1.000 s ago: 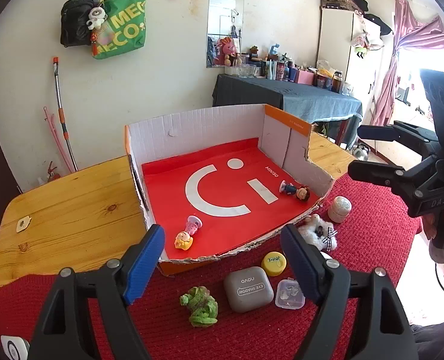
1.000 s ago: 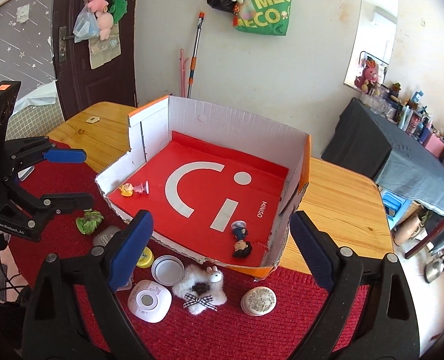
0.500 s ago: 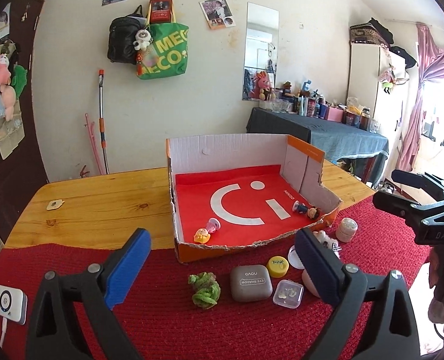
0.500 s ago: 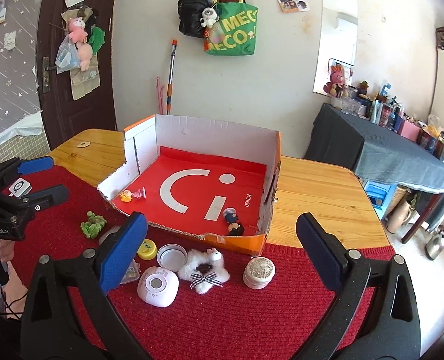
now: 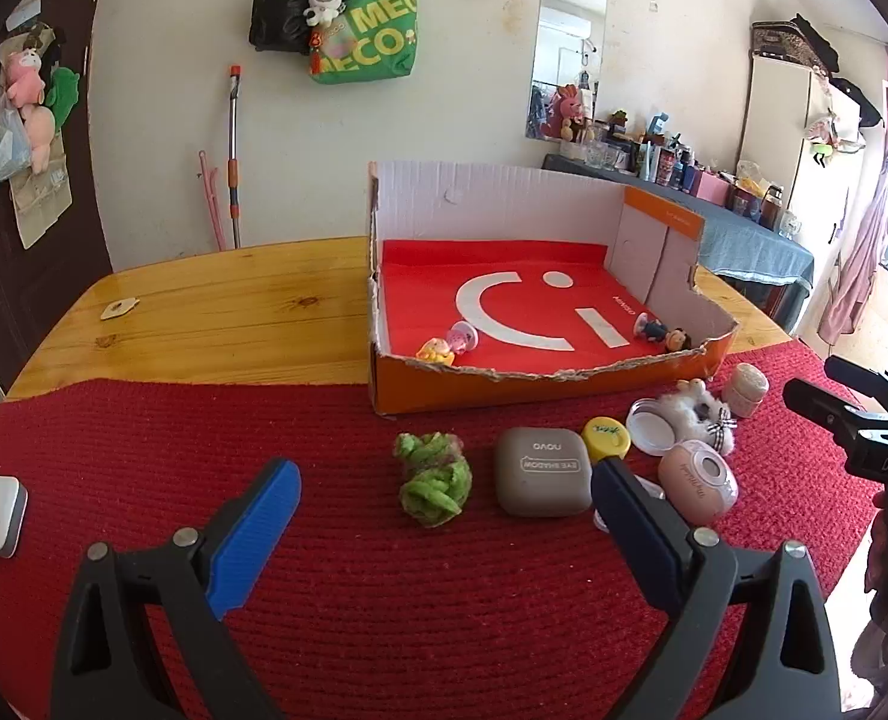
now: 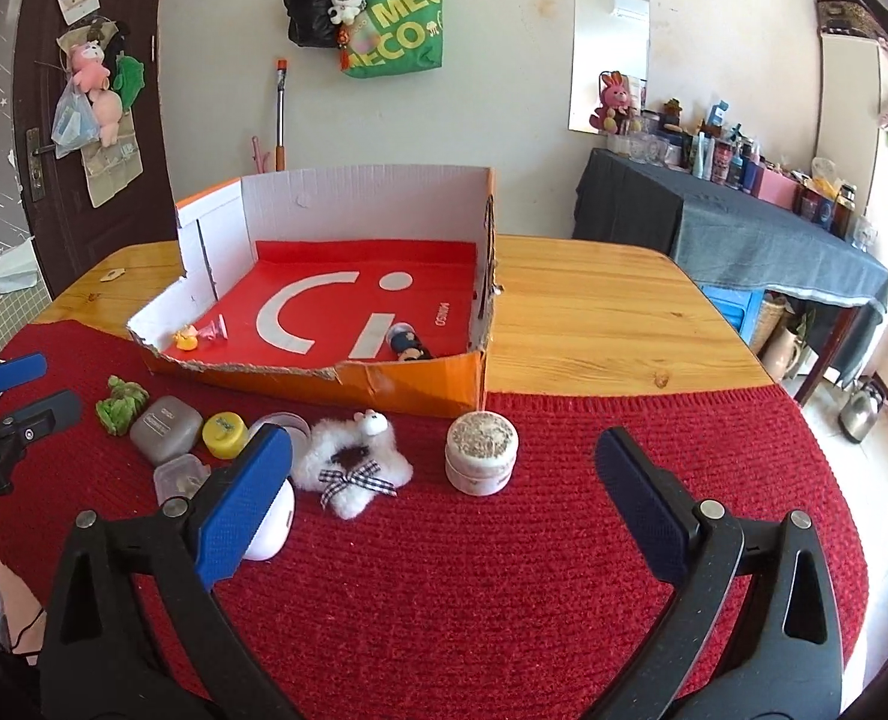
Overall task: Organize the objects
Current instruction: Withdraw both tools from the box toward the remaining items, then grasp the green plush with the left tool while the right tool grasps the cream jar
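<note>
We judge the green toy point(image 5: 433, 487) dead ahead of our left tongs point(image 5: 444, 516) (both tongs point(image 6: 442, 483) spread apart, empty).

The open orange cardboard box point(image 5: 540, 387) stands on the wooden table point(image 5: 216, 318), at the far edge of the red woven mat point(image 5: 384, 588). In front of the box, left to right, lie the green crumpled toy point(image 5: 432, 480), the grey rounded case point(image 5: 541, 471), the yellow round cap point(image 5: 607, 438) and the white fluffy plush point(image 5: 699, 414). The round white jar point(image 6: 481, 452) sits right of the plush.
</note>
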